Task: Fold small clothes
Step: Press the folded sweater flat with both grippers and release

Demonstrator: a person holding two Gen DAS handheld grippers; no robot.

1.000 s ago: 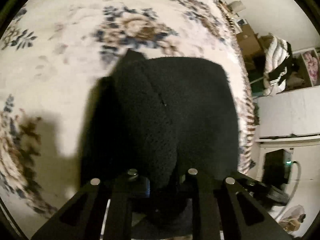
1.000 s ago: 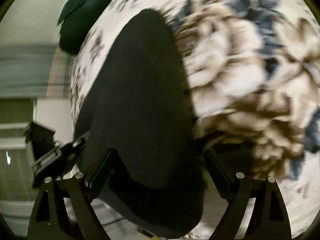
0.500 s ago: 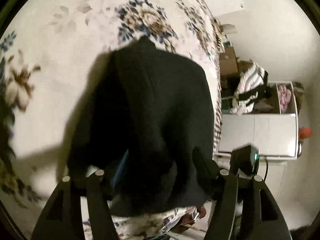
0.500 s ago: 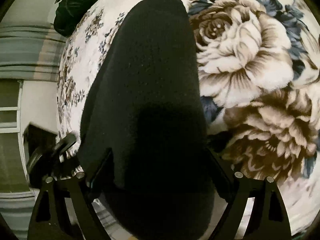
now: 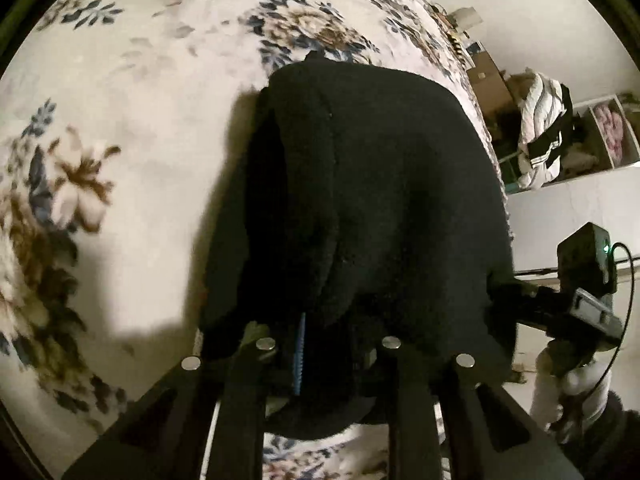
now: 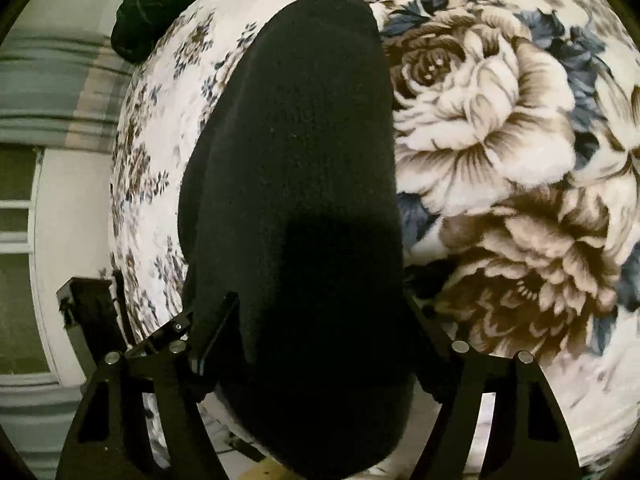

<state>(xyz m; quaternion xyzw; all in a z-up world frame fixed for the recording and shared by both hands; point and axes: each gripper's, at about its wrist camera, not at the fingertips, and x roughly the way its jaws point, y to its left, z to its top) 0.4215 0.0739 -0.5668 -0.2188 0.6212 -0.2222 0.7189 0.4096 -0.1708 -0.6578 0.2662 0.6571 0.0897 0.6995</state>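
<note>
A black garment (image 5: 372, 200) is spread on a bed's floral blanket (image 5: 132, 120) — a dark green cushion (image 6: 152, 4) is seen at its edge.

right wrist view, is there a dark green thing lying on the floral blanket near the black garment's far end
Yes, a dark green bundle lies at the floral blanket's top-left edge, beyond the black garment.

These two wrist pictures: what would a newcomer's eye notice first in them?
First, the black fleece garment, a dark mass in the middle of both views on the floral blanket. Next, the big cream-and-brown rose print right of the garment in the right wrist view. The left gripper is closing on the garment's near edge; the right gripper straddles it, jaws narrowing.
</note>
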